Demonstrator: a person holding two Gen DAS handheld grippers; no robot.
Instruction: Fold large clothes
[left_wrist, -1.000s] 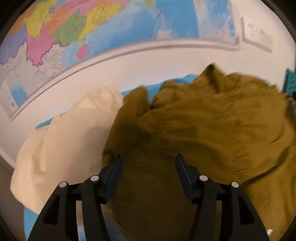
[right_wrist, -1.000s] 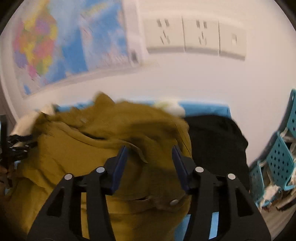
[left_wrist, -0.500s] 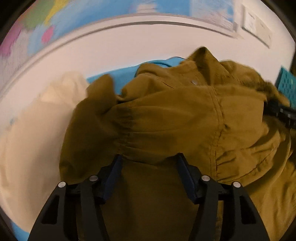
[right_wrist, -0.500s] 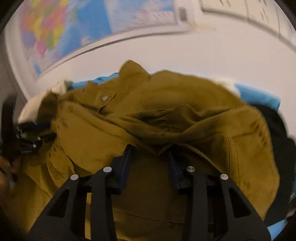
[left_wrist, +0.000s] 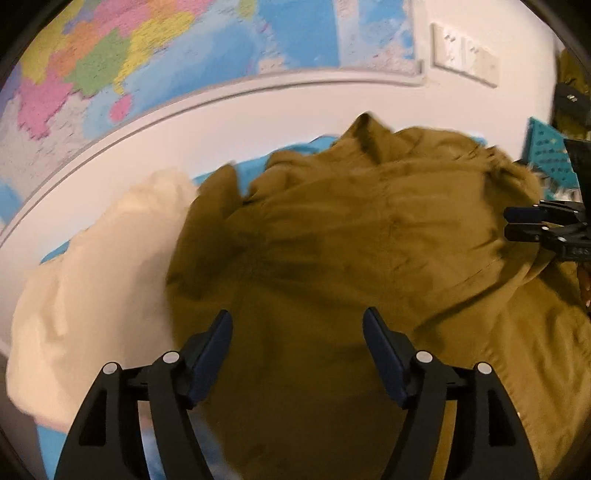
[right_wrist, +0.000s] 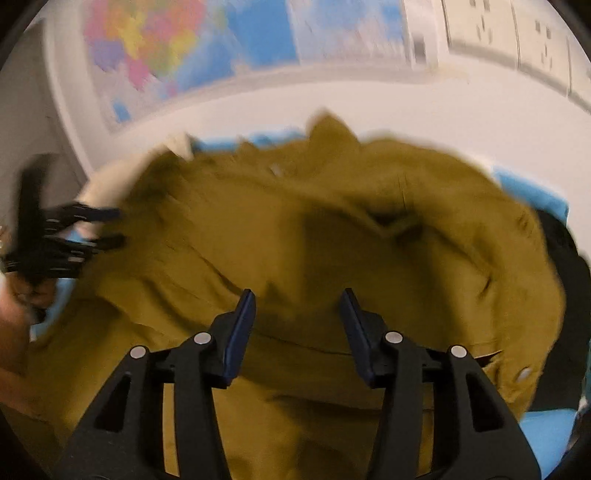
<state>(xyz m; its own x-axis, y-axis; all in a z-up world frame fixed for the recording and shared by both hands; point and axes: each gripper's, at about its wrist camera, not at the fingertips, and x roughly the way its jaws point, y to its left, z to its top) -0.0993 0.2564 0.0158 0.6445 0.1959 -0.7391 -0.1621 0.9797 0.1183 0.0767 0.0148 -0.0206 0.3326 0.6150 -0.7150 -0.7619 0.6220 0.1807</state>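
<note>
Olive jacket (left_wrist: 369, 258) is lying in a rumpled heap on the blue-covered desk (right_wrist: 532, 192), with a cream garment (left_wrist: 96, 266) just to its left and a black one (right_wrist: 569, 280) on its right. My left tongs (left_wrist: 297, 328) have just been opening and stand wide over the fabric, nothing pinched. My right tongs (right_wrist: 297, 306) have just been opening too, about half apart, cloth under them but not gripped. My worry: if I close now I'll probably catch several layers at once, or snag the cream piece, and drag the whole pile instead of one edge.
</note>
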